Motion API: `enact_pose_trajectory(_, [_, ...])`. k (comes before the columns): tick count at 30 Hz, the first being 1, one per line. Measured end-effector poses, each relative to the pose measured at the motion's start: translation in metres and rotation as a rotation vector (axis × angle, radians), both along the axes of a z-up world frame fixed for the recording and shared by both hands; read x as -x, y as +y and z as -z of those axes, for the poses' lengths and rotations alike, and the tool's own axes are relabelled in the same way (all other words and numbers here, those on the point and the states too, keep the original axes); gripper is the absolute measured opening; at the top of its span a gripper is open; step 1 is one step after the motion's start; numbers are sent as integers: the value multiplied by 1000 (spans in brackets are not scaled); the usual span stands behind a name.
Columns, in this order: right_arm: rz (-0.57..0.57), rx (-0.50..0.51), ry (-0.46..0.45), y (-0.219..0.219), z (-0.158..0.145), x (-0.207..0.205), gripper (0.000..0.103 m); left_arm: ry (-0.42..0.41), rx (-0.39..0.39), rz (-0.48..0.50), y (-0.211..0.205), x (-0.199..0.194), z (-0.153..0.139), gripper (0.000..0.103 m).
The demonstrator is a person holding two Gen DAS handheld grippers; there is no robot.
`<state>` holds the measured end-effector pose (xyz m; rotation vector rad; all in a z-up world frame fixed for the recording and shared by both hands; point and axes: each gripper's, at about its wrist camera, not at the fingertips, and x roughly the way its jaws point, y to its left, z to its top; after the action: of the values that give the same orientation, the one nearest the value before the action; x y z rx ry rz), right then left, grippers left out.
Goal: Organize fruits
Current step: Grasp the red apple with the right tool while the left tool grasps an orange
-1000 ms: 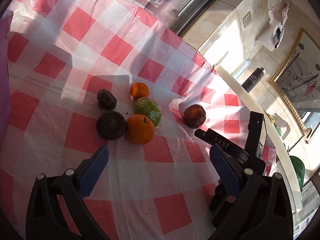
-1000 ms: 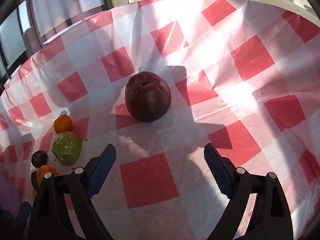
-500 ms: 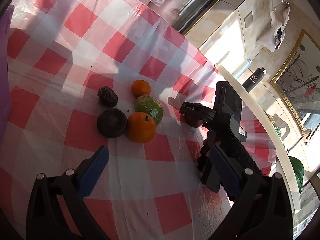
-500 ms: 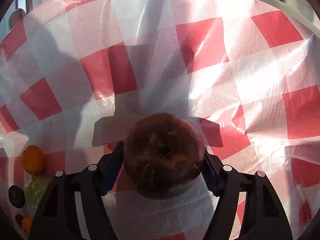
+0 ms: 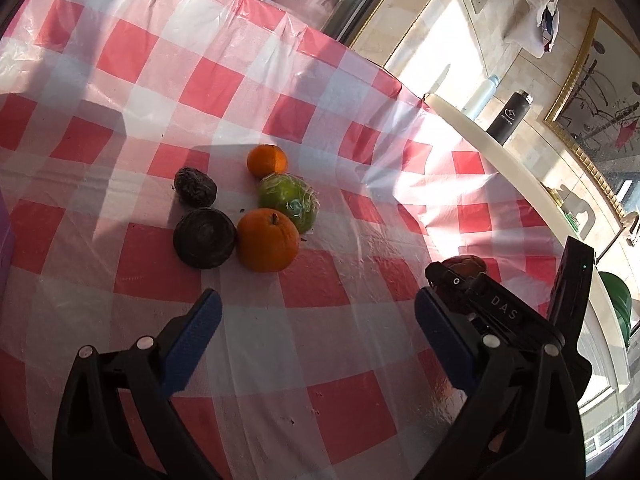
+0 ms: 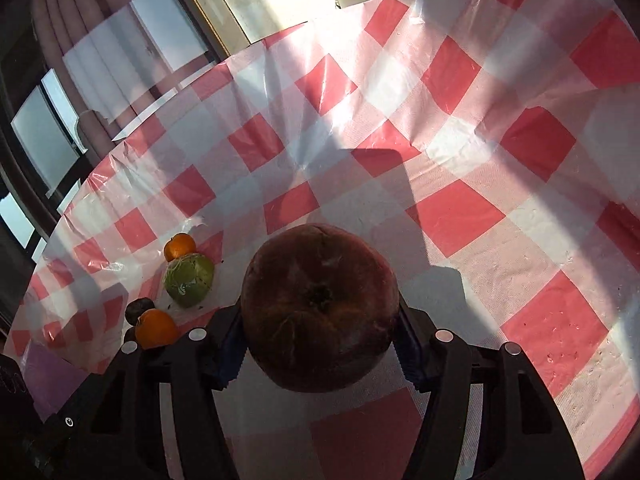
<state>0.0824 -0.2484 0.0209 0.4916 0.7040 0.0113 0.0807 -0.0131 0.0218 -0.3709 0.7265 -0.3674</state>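
Dark red apple (image 6: 320, 306) is clamped in the right gripper (image 6: 320, 344), up off the table's right edge, probably headed for the fruit cluster (image 5: 264, 208) mid-table. Left gripper (image 5: 316, 328) is closing on nothing.

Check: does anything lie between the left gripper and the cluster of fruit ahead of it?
Nothing visible: only bare red-checked tablecloth lies between the left gripper, whose empty jaws are closing, and the nearest large orange.

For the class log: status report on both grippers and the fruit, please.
Right gripper shut on dark red fruit. Left gripper closing, nothing between. Fruit cluster ahead, path clear.
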Motion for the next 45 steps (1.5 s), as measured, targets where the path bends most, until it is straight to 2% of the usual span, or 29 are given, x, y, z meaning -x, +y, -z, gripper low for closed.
enact_pose_trajectory(1, [-2,-18,18,-3,3,-3,61,17,-26,18,-6,-4,2,70])
enact_pose_trajectory(3, [-2,-50,44,-4,4,-14,61,54,-91,48,-20,-12,7,56])
enact_pose_trajectory(6, [10,-91,37,-16,8,-4,61,99,-172,24,-31,-27,11,56])
enact_pose_trajectory(9, [17,-124,38,-21,12,-7,61,121,-196,-10,-30,-40,11,58])
enact_pose_trajectory(13, [14,-101,41,-18,11,-9,61,125,-266,-34,-35,-55,11,59])
enact_pose_trajectory(14, [9,-93,42,-16,11,-9,61,126,-282,-36,-36,-58,11,61])
enact_pose_trajectory(18, [4,-100,40,-17,12,-9,61,160,-323,3,-39,-60,10,79])
enact_pose_trajectory(21, [6,-106,40,-17,12,-9,61,142,-357,2,-39,-60,11,79])
enact_pose_trajectory(23, [7,-91,44,-16,12,-10,61,136,-395,-31,-37,-67,12,79])
enact_pose_trajectory(26, [6,-97,42,-16,12,-10,62,126,-388,-51,-31,-82,11,78])
enact_pose_trajectory(29, [5,-103,40,-17,13,-10,62,116,-385,-71,-25,-96,11,66])
enact_pose_trajectory(31, [5,-93,40,-16,13,-11,62,109,-425,-65,-27,-98,10,44])
enact_pose_trajectory(32, [6,-84,39,-15,13,-10,62,102,-440,-57,-29,-95,10,44])
enact_pose_trajectory(33, [5,-79,38,-15,13,-10,62,95,-440,-56,-29,-91,10,44])
enact_pose_trajectory(37, [6,-72,33,-14,13,-9,61,69,-318,-73,-16,-63,3,43])
enact_pose_trajectory(42, [7,-87,30,-15,14,-9,61,-21,-112,-90,-1,2,-15,43])
enact_pose_trajectory(45, [2,-81,27,-14,14,-9,61,-60,-66,-85,6,38,-14,43])
